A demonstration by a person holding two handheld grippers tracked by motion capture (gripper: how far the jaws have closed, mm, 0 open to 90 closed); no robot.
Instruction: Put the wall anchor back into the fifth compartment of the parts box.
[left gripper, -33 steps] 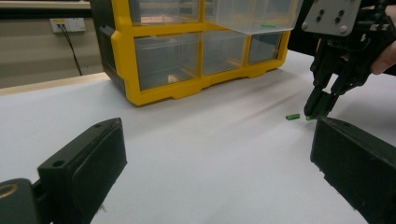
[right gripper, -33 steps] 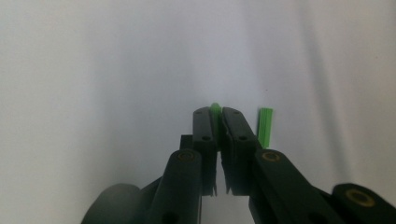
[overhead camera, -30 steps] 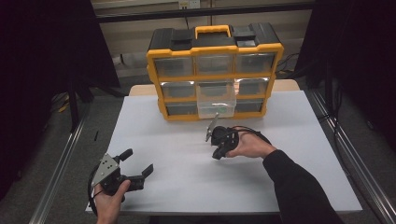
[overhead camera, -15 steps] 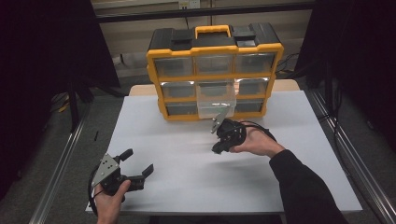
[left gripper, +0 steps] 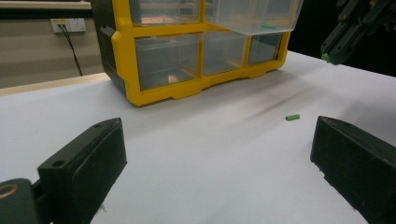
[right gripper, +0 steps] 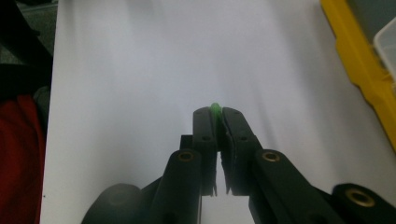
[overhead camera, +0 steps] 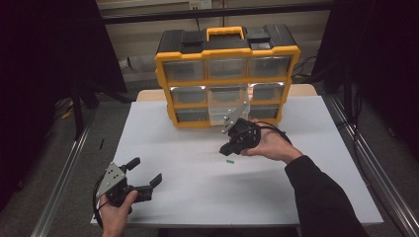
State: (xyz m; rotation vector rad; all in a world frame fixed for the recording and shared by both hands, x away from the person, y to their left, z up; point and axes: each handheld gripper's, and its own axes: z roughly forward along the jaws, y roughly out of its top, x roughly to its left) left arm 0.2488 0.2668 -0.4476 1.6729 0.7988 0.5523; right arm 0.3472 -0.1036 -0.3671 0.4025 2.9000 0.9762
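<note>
The right gripper (right gripper: pixel 216 112) pinched a tiny green peg (right gripper: pixel 215 108) at its very tips, lifted clear of the table (overhead camera: pixel 188 148), probably bound for the pulled-out clear plastic drawer (left gripper: pixel 254 16) of the yellow organizer (overhead camera: pixel 227 74). Another peg (left gripper: pixel 293 117), short and cylindrical, lay on the smooth white top. The left gripper (overhead camera: pixel 143 175) rested wide open, empty.

text: none legible | labels: none | numbers: none | signs: none

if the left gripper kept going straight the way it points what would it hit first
Probably the small green piece lying on the white table, between the open left gripper jaws' line; the yellow organizer stands farther off.
</note>
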